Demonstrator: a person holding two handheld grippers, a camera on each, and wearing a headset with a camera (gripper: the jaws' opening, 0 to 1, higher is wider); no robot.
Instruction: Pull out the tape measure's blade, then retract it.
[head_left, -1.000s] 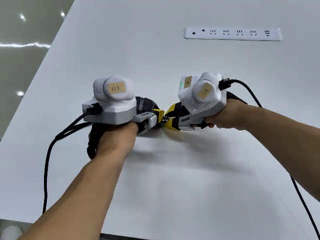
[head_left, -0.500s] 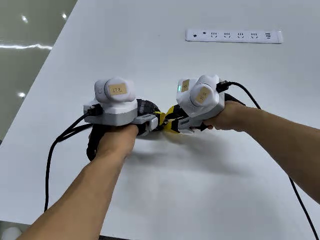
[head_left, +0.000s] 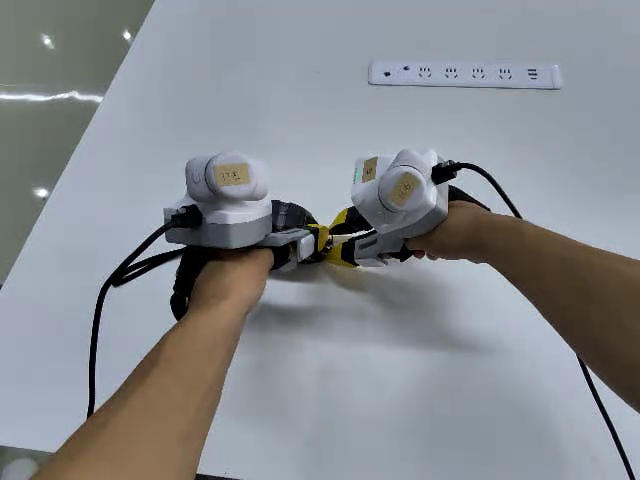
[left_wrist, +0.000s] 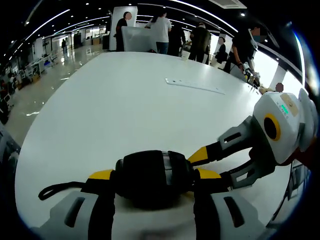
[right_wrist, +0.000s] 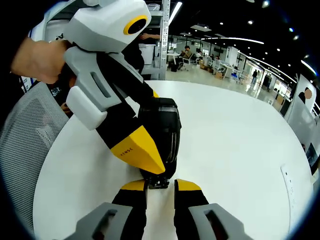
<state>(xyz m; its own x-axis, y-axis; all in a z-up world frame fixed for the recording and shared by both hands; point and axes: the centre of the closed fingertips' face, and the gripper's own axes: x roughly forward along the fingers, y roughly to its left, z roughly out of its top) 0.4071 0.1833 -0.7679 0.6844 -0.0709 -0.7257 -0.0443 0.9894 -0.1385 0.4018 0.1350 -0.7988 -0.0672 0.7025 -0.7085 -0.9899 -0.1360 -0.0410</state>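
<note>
We see left gripper (head_left: 300, 243) clamped tight around tape measure (left_wrist: 152, 175), held just above table (head_left: 420, 380). Right gripper (right_wrist: 160, 189), at its 3 o'clock, has jaws nearly closed, pinching blade tip (right_wrist: 159, 183).

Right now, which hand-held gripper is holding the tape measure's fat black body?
The left hand-held gripper: its jaws clamp the tape measure's case, while the right hand-held gripper only pinches the blade tip.
</note>
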